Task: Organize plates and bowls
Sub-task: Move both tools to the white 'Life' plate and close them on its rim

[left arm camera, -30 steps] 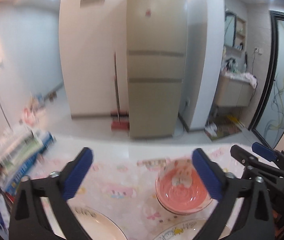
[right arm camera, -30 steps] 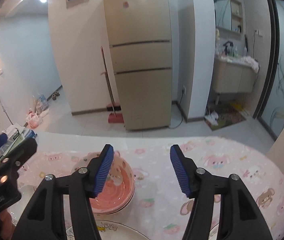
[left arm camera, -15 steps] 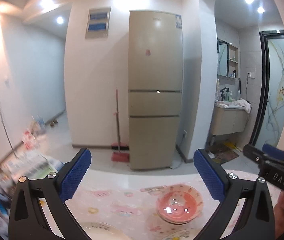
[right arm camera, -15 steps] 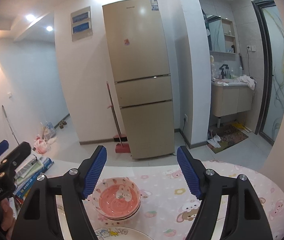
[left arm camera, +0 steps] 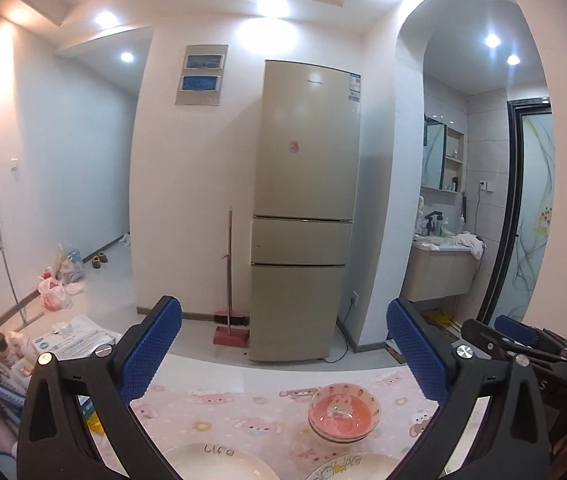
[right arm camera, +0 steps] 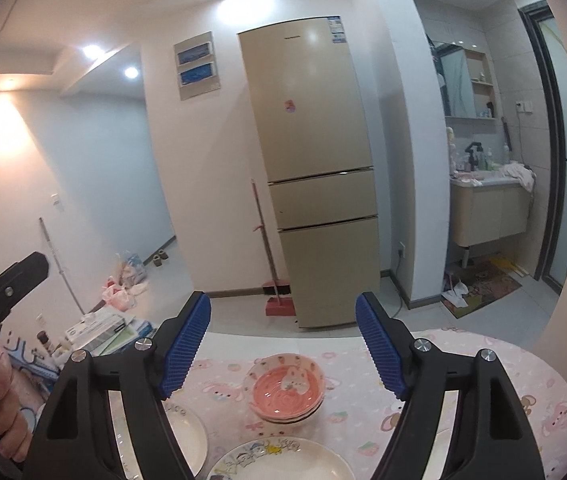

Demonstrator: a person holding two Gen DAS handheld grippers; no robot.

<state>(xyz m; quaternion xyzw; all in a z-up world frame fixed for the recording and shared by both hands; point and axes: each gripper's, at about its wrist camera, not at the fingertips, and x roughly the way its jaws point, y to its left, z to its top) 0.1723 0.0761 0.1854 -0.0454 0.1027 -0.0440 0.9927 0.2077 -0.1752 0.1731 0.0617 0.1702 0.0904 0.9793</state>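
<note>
On the table (right arm camera: 463, 364), covered by a pink cartoon-print cloth, a stack of pink bowls (right arm camera: 286, 392) is seen near the middle, with a rabbit picture inside the top bowl. Two plates are set nearer the cameras: a white plate (left arm camera: 213, 462) lettered "Life" on the left and a cartoon-print plate (right arm camera: 279, 460) just in front of the bowls, both cut off by the frame edge. The left gripper (left arm camera: 283, 354) is held above the table with its jaws spread wide and nothing between the blue pads. The right gripper (right arm camera: 283, 346) is likewise raised clear of the dishes; its jaws have just been opening, stand wide apart, and nothing is gripped. In the right wrist view, a hand (right arm camera: 1, 412) is seen wrapped around the left gripper's handle at the left edge. Behind the table, a beige fridge (left arm camera: 303, 216) is seen against the wall, a red broom and dustpan (left arm camera: 229, 320) leaning beside it. A washbasin cabinet (right arm camera: 487, 208) is seen at far right.
</note>
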